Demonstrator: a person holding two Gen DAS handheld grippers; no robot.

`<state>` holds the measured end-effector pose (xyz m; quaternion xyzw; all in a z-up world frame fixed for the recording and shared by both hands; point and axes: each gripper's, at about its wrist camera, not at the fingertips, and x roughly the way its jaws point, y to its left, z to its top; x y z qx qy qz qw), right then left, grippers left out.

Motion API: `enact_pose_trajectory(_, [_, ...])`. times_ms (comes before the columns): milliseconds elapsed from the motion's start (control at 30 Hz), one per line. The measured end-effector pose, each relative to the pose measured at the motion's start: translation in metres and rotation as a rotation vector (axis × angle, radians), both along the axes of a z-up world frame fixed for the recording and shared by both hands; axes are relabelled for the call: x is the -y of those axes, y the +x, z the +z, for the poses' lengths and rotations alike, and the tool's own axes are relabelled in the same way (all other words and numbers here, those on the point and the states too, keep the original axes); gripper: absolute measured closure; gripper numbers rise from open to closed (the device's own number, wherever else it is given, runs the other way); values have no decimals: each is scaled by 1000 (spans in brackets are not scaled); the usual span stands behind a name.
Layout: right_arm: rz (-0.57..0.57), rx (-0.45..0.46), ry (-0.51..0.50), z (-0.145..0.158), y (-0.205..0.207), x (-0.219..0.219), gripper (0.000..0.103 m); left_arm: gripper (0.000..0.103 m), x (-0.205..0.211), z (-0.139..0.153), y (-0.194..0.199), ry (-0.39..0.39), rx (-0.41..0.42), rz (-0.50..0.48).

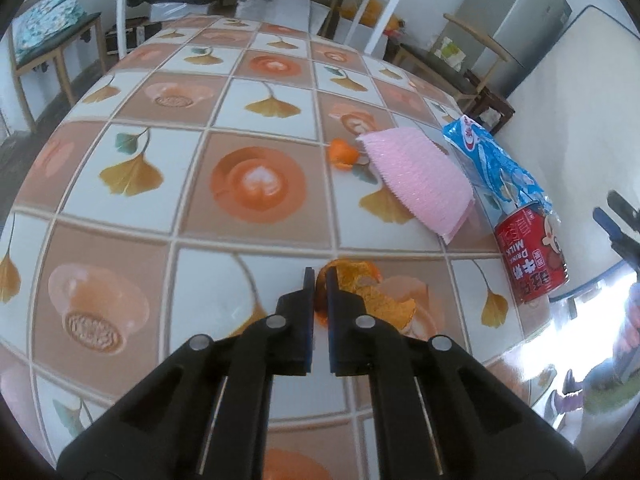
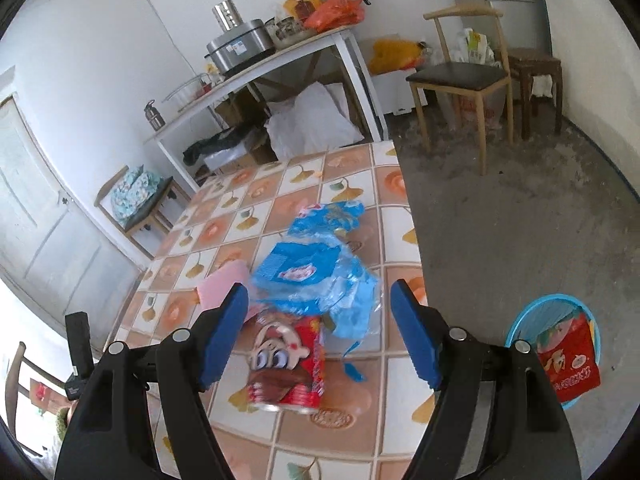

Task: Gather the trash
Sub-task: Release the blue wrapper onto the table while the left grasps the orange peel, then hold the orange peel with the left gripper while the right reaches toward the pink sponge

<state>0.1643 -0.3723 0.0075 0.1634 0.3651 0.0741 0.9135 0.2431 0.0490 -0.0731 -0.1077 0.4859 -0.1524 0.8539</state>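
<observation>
My left gripper (image 1: pixel 318 280) is shut on an orange peel (image 1: pixel 366 296) that lies low on the tiled table. A smaller orange peel piece (image 1: pixel 342 152) lies farther off, beside a pink foam sheet (image 1: pixel 416 176). A red milk can (image 1: pixel 532 256) stands at the table's right edge with a blue plastic wrapper (image 1: pixel 492 160) behind it. In the right wrist view my right gripper (image 2: pixel 320 328) is open above the red can (image 2: pixel 288 360), which lies between the fingers, with the blue wrapper (image 2: pixel 316 272) and the pink sheet (image 2: pixel 222 284) just beyond.
A blue bin (image 2: pixel 556 344) holding a red packet stands on the floor right of the table (image 2: pixel 280 208). A wooden chair (image 2: pixel 460 76), a stool and a white side table (image 2: pixel 256 76) loaded with pots stand behind. Another chair (image 2: pixel 140 200) is left of the table.
</observation>
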Motion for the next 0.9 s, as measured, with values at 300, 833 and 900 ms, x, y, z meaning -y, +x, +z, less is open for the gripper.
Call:
enact_pose_trajectory(300, [75, -17, -40, -10, -40, -35, 22, 99, -1, -2, -7, 35, -11, 34])
enact_pose_trajectory(833, [48, 5, 21, -12, -101, -6, 21, 99, 26, 3, -14, 279, 37, 100])
enact_pose_trajectory(900, [42, 12, 21, -11, -104, -1, 21, 99, 28, 4, -14, 292, 39, 99])
